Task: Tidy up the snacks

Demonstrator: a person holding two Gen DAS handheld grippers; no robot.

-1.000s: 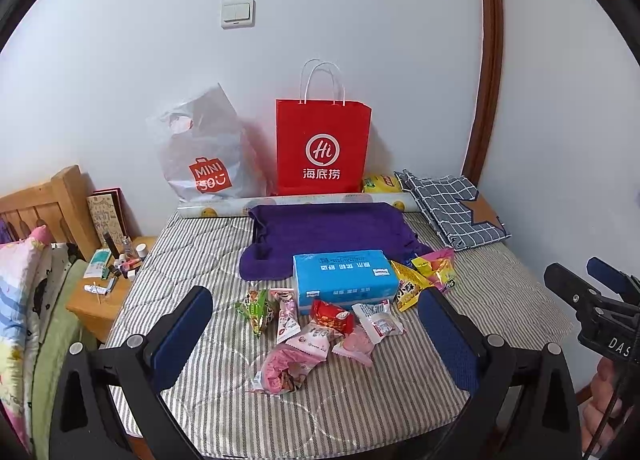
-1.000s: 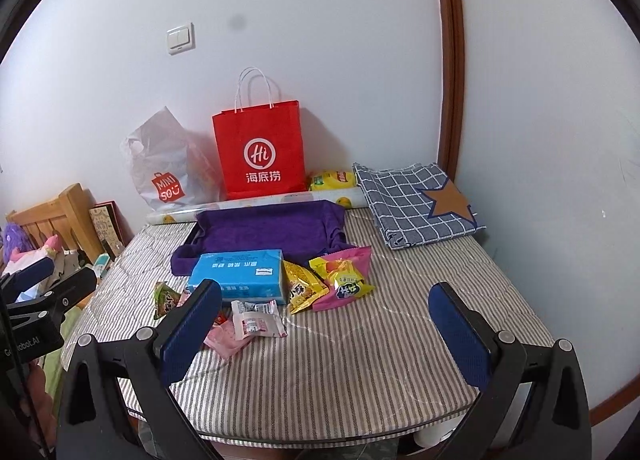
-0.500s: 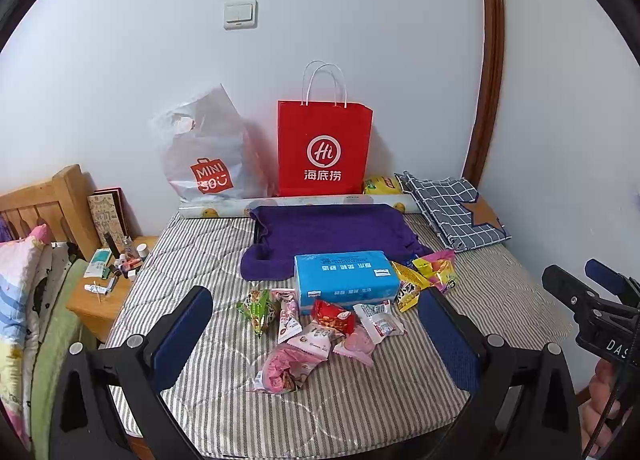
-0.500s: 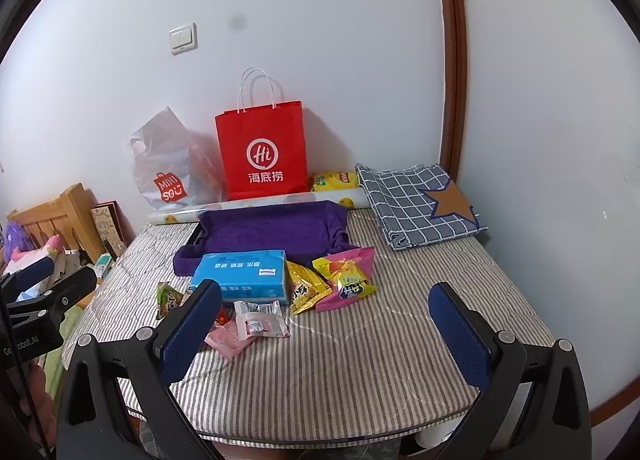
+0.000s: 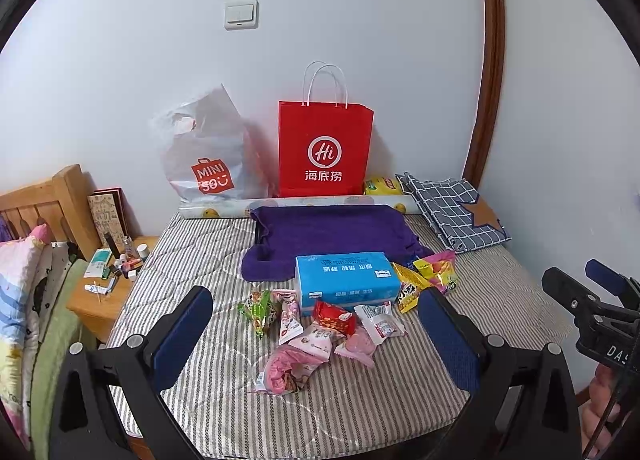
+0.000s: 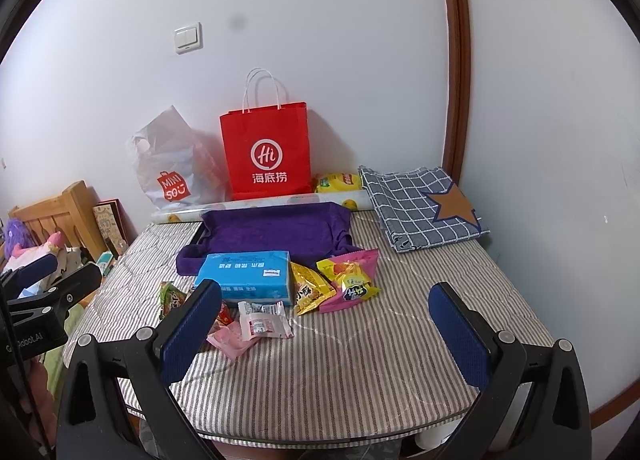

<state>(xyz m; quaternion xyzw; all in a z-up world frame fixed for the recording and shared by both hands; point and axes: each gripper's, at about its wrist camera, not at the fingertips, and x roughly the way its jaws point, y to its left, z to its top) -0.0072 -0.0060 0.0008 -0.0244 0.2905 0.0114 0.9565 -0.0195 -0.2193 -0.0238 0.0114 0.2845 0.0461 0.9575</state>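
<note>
Several snack packets lie on the striped table point(image 5: 360, 400) in front of a blue tissue box point(image 5: 346, 278): a green one point(image 5: 260, 308), a red one point(image 5: 334, 318), pink ones point(image 5: 288, 370), a white one point(image 5: 380, 322) and yellow and pink ones point(image 6: 348, 280) to the right. A purple cloth-lined tray point(image 6: 276, 232) lies behind the box. My left gripper point(image 5: 316, 324) is open and empty, held above the near edge before the packets. My right gripper point(image 6: 326, 320) is open and empty, further right.
A red paper bag point(image 5: 326, 150) and a white plastic bag point(image 5: 206, 158) stand against the back wall. A checked cloth point(image 6: 420, 206) lies at the back right. A wooden nightstand with small items point(image 5: 112, 276) and a bed stand to the left.
Both views have shifted very slightly; nothing on the table has moved and both grippers stay open.
</note>
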